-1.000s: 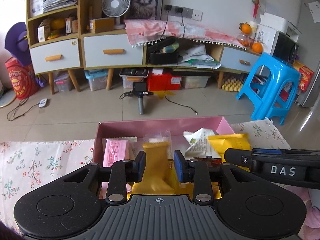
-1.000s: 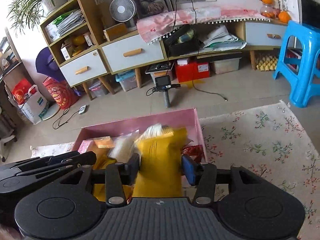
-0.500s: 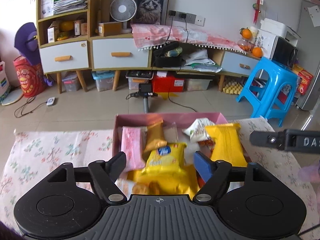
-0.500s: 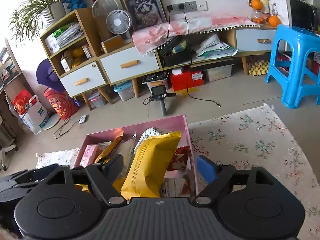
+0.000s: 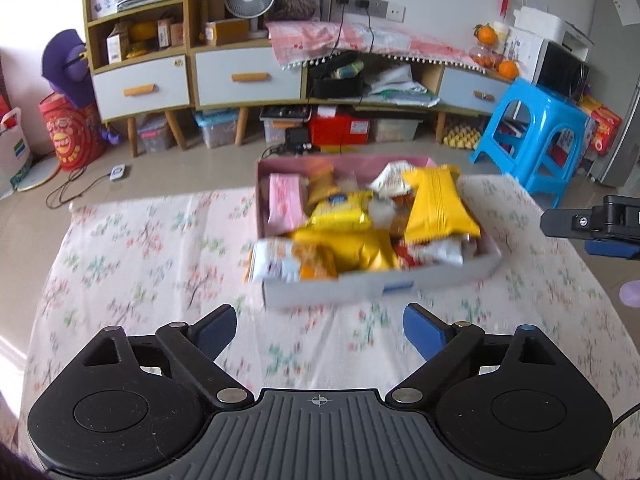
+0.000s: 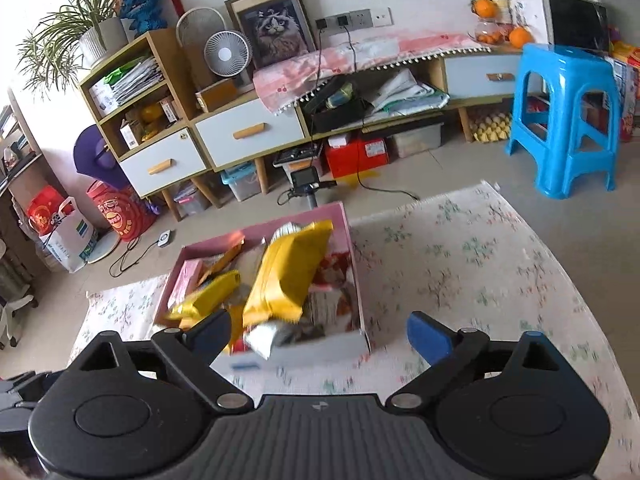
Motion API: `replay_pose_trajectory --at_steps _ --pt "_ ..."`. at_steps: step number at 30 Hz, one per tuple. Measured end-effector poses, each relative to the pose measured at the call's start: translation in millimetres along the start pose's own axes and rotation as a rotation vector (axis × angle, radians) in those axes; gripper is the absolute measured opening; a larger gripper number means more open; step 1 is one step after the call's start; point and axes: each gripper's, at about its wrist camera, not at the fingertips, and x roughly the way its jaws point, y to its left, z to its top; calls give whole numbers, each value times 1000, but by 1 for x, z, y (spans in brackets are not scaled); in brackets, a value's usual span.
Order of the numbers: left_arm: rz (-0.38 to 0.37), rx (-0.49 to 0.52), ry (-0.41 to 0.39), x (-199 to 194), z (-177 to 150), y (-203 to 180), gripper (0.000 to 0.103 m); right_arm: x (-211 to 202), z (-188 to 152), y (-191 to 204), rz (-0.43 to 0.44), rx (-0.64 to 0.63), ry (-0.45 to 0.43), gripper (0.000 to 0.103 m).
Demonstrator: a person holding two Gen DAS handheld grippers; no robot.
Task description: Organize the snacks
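Note:
A pink box (image 5: 376, 288) full of snack packets stands on the floral cloth. In it, a big yellow packet (image 5: 436, 208) lies on the right. A smaller yellow packet (image 5: 340, 210) sits in the middle and a pink one (image 5: 284, 200) on the left. My left gripper (image 5: 318, 320) hangs before the box's near wall, jaws opening, nothing between them. From the right wrist, the box (image 6: 354, 264) and the leaning yellow packet (image 6: 288, 272) lie ahead to the left. My right gripper (image 6: 320, 326) is also opening and empty. Its finger (image 5: 580, 224) shows at the left view's right edge.
The cloth-covered table (image 5: 160, 260) stretches left and right of the box, with its far edge just behind it. Beyond on the floor stand a blue stool (image 5: 536, 136), a low cabinet with drawers (image 5: 248, 76) and a small camera on a stand (image 6: 306, 188).
Both grippers let go of their yellow packets, which now lie in the box. Both jaws spread wide and both grippers drew back from the box.

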Motion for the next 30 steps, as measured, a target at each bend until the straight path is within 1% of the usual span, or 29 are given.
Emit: replay_pose_trajectory --at_steps 8,10,13,16,19,23,27,30 --pt "23 -50 44 -12 -41 3 96 -19 -35 15 -37 -71 41 89" --pt "19 -67 48 -12 -52 4 96 -21 -45 17 -51 -90 35 90" --pt "38 -75 52 -10 -63 4 96 -20 -57 17 -64 -88 45 90" --pt "82 -56 48 -9 -70 2 96 -19 -65 14 -71 -73 51 90" --pt "115 -62 58 -8 -77 5 96 -18 -73 17 -79 -75 51 90" --pt "122 -84 71 -11 -82 8 97 -17 -83 27 -94 -136 45 90" --pt "136 -79 51 -19 -82 6 100 -19 -94 39 -105 -219 36 91" --pt "148 -93 34 -25 -80 5 101 -21 -98 45 -104 -253 27 91"
